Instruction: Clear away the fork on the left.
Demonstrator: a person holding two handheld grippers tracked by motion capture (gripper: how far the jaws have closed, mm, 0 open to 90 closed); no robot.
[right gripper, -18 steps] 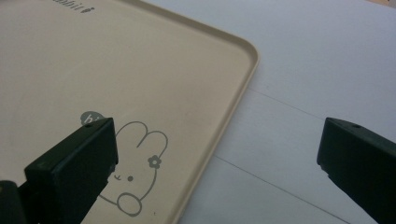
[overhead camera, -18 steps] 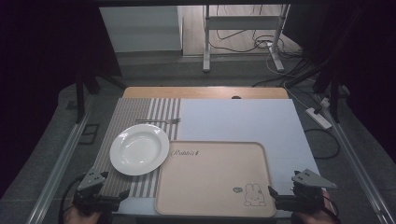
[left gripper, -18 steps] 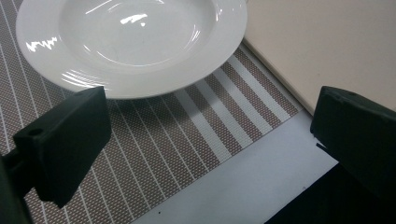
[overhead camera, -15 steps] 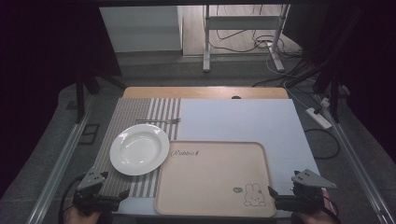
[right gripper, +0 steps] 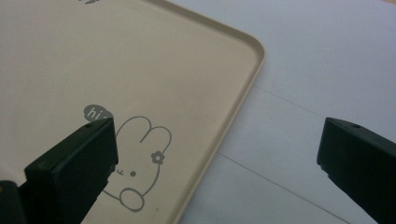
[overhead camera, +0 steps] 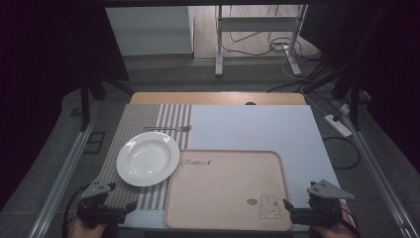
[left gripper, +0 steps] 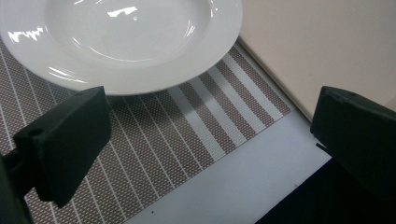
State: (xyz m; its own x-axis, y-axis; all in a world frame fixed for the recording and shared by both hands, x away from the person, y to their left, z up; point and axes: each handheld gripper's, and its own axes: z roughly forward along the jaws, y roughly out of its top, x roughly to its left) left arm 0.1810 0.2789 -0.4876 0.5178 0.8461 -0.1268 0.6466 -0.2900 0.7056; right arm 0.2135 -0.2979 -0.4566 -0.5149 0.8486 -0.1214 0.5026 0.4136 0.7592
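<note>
Honestly nothing has shifted compared with half a second back: plate, tray and both grippers sit exactly where they did, so I read this as the starting pose with no work begun.

My left gripper [overhead camera: 130, 208] hangs at the near left corner of the bench [overhead camera: 257, 129], jaws spread wide with nothing between them. In the left gripper view they frame the striped placemat [left gripper: 187, 121], and the white plate [left gripper: 116, 42] lies just beyond them, not touching. My right gripper [overhead camera: 288, 209] is at the near right corner, jaws also released and empty; in the right gripper view one jaw hangs over the bunny print while the other is over bare bench, so the tray's rim runs between them.

Containers: the plate [overhead camera: 147, 158] is a shallow deep-rimmed one, completely empty, sitting on the placemat [overhead camera: 148, 119] with its right edge close to the beige tray [overhead camera: 223, 188]. The tray is empty too, just the printed rabbit and lettering on it, lying flat on the light sheet over the bench. A fork [overhead camera: 168, 130] lies on the mat just behind the plate.

My guess is the plate goes onto the tray, since it's the thing nearest my left jaws, and the left hand only needs a short reach forward to get the rim.
</note>
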